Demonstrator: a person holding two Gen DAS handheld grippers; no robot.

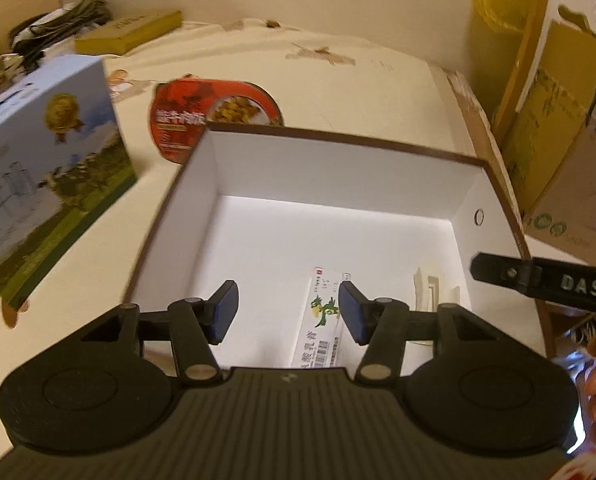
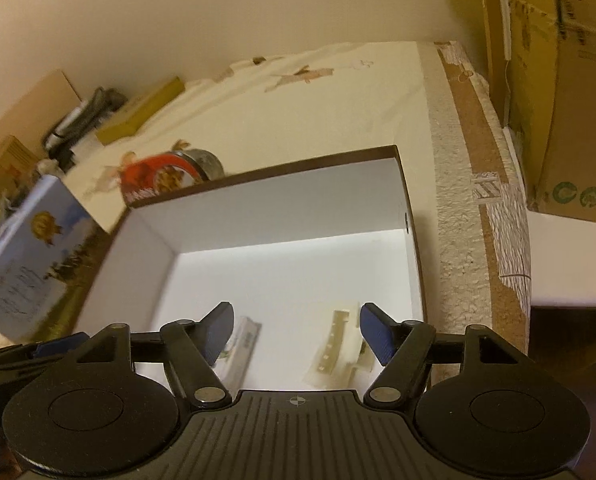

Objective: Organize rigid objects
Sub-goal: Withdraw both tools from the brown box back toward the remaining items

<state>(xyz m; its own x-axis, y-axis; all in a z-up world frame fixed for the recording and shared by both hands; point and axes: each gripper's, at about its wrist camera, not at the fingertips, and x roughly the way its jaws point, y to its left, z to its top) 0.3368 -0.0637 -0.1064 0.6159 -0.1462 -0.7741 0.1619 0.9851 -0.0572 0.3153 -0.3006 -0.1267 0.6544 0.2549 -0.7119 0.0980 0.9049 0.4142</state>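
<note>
Looks like a drop-off step just wrapped: left gripper and right gripper both spread, pinching nothing, hovering over the open white cardboard box with brown rim. Slim white medicine carton and cream plastic piece already lying on its floor. Next up, probably reaching for the round red food tin or the blue picture box waiting just outside.

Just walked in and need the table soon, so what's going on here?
A person is sorting things into an open white box with a handheld claw in each hand. Both the left claw and the right claw hang open over the box, gripping nothing. A medicine carton and a pale plastic piece already lie inside. A blue box and a red food tub are still out on the table.
</note>
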